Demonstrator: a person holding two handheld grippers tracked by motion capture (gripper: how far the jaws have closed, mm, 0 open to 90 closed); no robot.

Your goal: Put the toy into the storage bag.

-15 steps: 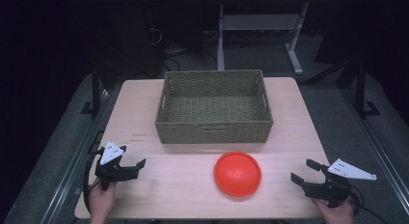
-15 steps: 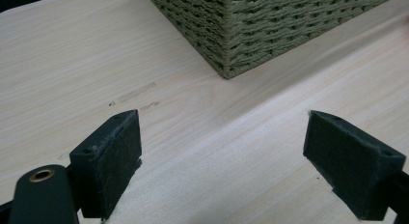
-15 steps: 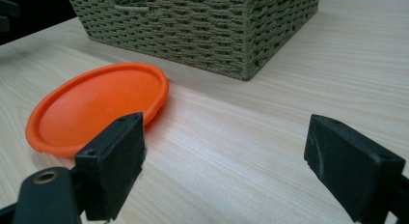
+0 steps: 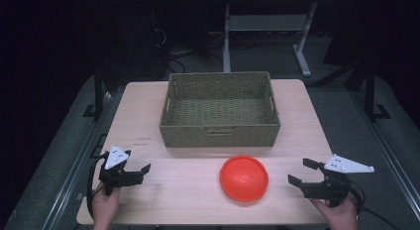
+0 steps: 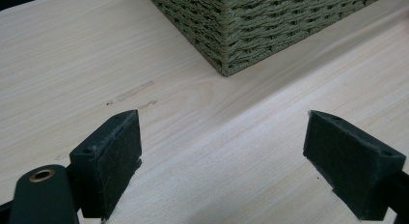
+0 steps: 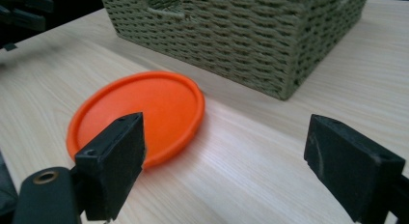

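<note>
Both grippers, left & right, gape empty near table front edge; orange disc between.

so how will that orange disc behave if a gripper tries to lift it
The orange disc looks like thin rigid plastic, so probably light and stiff. It lies flat and low on the table, so jaws may slide off its smooth rim; rolling seems unlikely.

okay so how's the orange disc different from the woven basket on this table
The orange disc is round, smooth and low; the woven basket is rectangular, textured and tall-walled.

The disc is bright orange, the basket olive green.

The disc lies nearer the person, between the two grippers; the basket sits farther back.

Both rest on the wooden table, untouched.
</note>
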